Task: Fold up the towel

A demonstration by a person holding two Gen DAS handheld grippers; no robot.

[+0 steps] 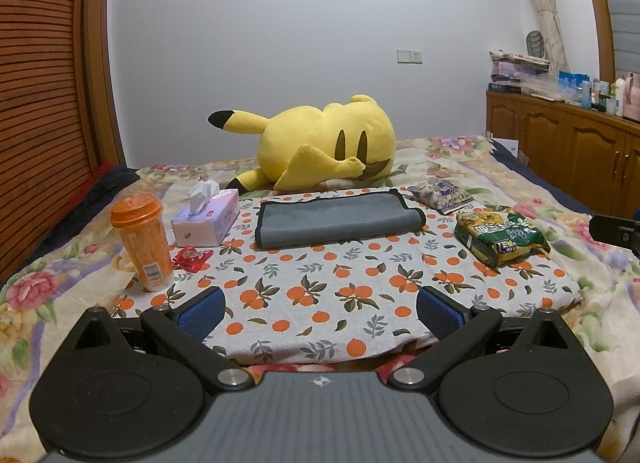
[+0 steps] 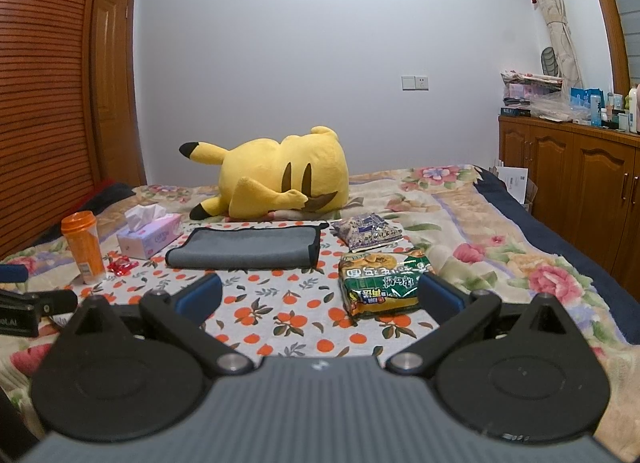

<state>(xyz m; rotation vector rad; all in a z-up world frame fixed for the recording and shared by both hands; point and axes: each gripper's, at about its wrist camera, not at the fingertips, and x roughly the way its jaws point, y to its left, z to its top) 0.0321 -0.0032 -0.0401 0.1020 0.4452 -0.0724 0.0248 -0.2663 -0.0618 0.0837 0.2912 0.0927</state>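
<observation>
Holding both the left hand-held gripper and right hand-held gripper spread apart, empty, I face the grey towel. The tissue box left of the towel risks snagging a finger.

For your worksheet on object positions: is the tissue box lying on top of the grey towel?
No, the tissue box sits beside the grey towel, apart from it.
</observation>
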